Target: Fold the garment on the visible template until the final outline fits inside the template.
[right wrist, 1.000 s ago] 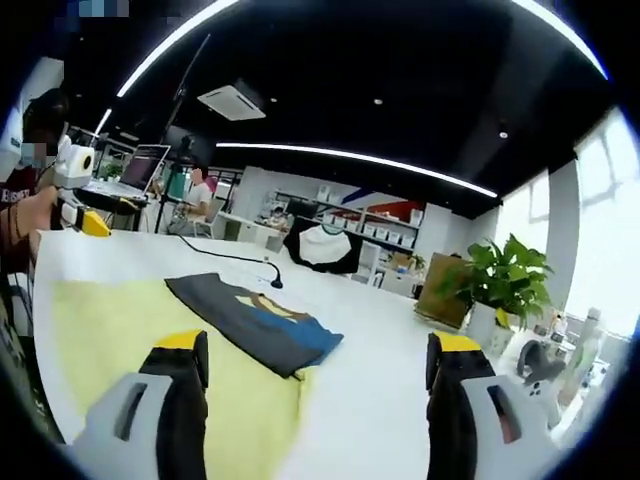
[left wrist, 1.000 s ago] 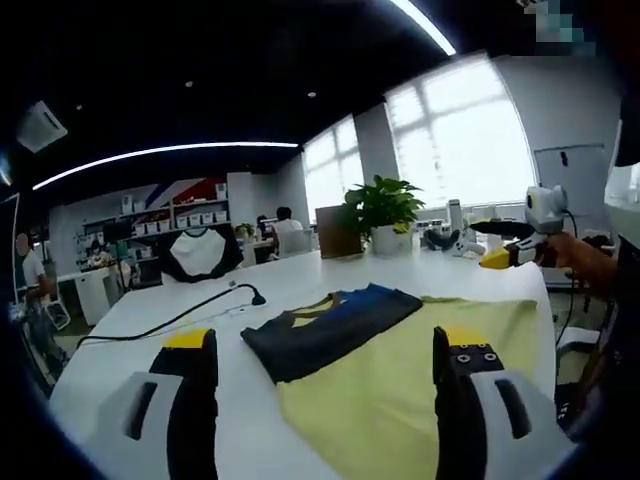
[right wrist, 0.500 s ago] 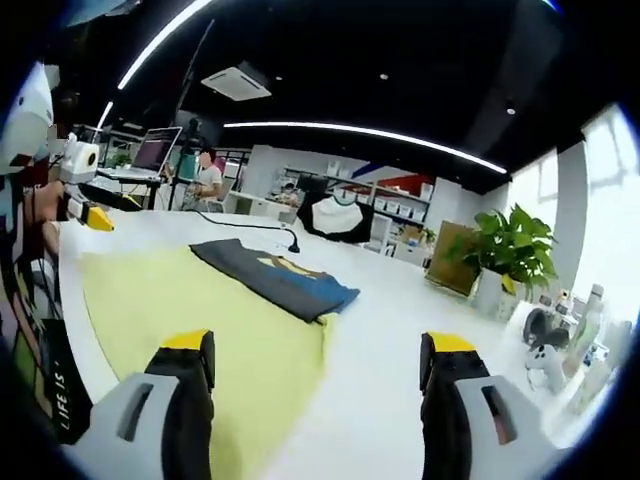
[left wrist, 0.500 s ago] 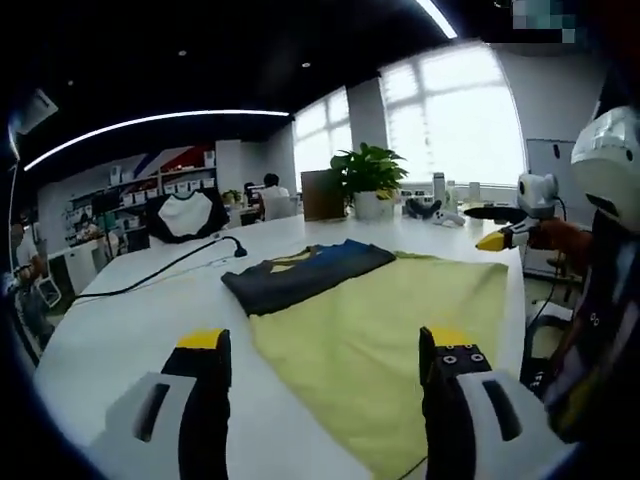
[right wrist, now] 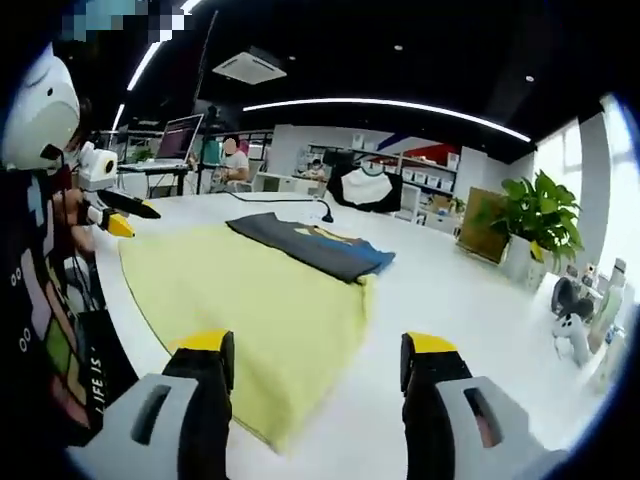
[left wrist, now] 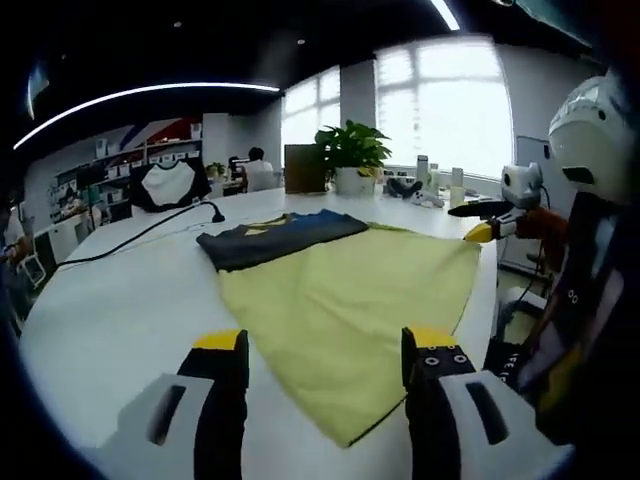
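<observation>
Garment: a dark folded garment (left wrist: pixel 275 236) with blue and yellow patches lies flat on the far edge of the yellow template (left wrist: pixel 350 300); in the right gripper view the same garment (right wrist: pixel 310 245) sits at the far side of the template (right wrist: pixel 250 300), part of it reaching past the template's far edge onto the table.
Template: a yellow sheet spread flat on the white table (left wrist: pixel 110 320), its near corner pointing toward the left gripper.
Left gripper: the left gripper (left wrist: pixel 322 345) hovers above the near corner of the template, jaws set wide apart with nothing between them; the garment is well ahead of it, far side. It also appears at the left of the right gripper view (right wrist: pixel 125 218), held beside the template's left edge.
Right gripper: the right gripper (right wrist: pixel 317 348) hangs over the near edge of the template, jaws spread wide and empty, garment far ahead. In the left gripper view it shows at the right (left wrist: pixel 485 222), near the template's right corner.
Surroundings: a black cable (left wrist: pixel 140 232) runs across the table beyond the garment; a potted plant (left wrist: pixel 348 155) stands at the far end.
</observation>
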`<state>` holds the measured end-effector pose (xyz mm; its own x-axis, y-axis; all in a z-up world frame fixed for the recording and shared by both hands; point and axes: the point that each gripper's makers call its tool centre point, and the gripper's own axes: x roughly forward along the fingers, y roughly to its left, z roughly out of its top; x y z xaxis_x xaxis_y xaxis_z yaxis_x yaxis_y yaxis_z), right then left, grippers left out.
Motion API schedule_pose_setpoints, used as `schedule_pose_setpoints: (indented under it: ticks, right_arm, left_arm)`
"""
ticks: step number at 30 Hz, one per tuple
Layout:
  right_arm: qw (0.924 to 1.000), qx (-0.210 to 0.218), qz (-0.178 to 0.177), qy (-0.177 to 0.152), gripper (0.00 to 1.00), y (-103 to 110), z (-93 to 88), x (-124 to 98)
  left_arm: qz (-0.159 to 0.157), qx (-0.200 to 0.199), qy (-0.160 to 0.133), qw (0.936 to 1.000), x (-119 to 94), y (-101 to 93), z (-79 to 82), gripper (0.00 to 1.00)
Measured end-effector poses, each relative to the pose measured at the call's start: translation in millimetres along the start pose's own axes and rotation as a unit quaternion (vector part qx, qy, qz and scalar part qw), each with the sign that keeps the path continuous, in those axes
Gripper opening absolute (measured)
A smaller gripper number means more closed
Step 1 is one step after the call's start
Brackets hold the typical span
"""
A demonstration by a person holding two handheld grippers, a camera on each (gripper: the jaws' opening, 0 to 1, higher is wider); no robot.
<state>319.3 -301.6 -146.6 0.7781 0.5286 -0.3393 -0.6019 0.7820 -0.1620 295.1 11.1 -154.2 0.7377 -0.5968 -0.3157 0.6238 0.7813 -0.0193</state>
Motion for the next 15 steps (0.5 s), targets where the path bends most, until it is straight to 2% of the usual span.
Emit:
schedule_pose_setpoints:
  ticks: [3,6,15]
  right_arm:
    - [0.9999,0.011,0.009,0.005,0.59,2.0,-4.2,-3.1]
    - [0.9980,0.051,0.027,0.024,0.54,6.2,-13.7,-5.8]
    - [0.9959,0.052,0.055,0.049,0.47,17.6,-21.8,-1.0]
  left_arm:
    - [-0.004,0.003,0.013,0.9999,-1.5,-4.5,-5.9,0.56]
    - [-0.003,-0.018,0.021,0.9996,-5.2,-4.9,-11.5,0.55]
    - [-0.007,-0.062,0.034,0.9975,-9.0,-9.9,-21.8,0.47]
